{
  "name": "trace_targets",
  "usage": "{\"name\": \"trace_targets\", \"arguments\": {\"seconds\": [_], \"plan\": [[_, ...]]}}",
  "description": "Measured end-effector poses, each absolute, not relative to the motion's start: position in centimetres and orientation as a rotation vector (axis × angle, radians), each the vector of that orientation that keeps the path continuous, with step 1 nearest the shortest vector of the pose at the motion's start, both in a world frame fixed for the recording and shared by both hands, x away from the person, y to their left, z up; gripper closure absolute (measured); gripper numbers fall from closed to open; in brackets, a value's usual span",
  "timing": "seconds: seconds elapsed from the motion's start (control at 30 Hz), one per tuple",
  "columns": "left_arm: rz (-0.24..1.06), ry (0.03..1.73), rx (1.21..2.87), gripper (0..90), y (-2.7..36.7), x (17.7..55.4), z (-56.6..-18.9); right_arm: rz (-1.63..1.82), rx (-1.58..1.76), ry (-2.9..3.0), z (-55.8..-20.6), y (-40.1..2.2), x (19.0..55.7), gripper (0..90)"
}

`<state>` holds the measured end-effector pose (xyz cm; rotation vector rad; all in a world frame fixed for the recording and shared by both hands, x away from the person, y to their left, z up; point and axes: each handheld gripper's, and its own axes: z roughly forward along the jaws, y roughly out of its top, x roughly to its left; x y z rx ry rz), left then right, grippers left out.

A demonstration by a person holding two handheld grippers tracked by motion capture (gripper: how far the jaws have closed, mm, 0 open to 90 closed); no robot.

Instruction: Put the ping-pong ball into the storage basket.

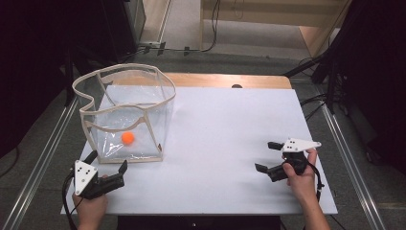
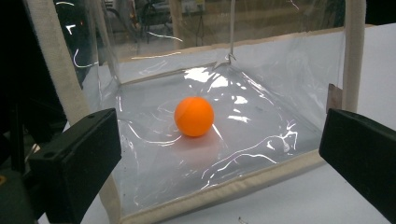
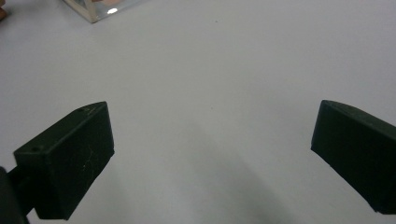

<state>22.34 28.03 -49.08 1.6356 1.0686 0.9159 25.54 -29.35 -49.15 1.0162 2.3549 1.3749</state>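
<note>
An orange ball (image 2: 194,116) lies on the floor of a clear bag (image 1: 125,76) standing at the desk's (image 1: 230,143) left edge. The left tool (image 1: 109,166), jaws apart, waits just outside the bag's near wall, facing the ball. The right tool (image 1: 269,156), also spread, hovers near the right edge. Likely the reach is starting; next the left tool must rise over the rim and descend inside.

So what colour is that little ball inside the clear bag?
Bright orange. The ball shows best in the left gripper view, lying on the bag's floor.
</note>
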Motion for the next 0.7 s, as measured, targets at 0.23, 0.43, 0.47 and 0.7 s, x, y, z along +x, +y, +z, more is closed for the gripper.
{"name": "trace_targets", "arguments": {"seconds": [0.23, 0.43, 0.47, 0.7], "plan": [[0.913, 1.063, 1.632, 0.0, 28.1, 22.3, -49.1, 1.408, 1.02, 2.312, -49.5, -30.5, 24.6, 0.0], [0.912, 1.065, 1.629, 0.0, 28.1, 22.3, -49.1, 1.438, 1.042, 2.25, -49.6, -31.4, 23.4, 0.0], [0.912, 1.066, 1.628, 0.0, 28.1, 22.3, -49.1, 1.438, 1.051, 2.237, -49.7, -31.7, 23.2, 0.0], [0.912, 1.067, 1.629, 0.0, 28.1, 22.3, -49.1, 1.46, 1.079, 2.164, -50.1, -33.6, 22.0, 0.0]]}}
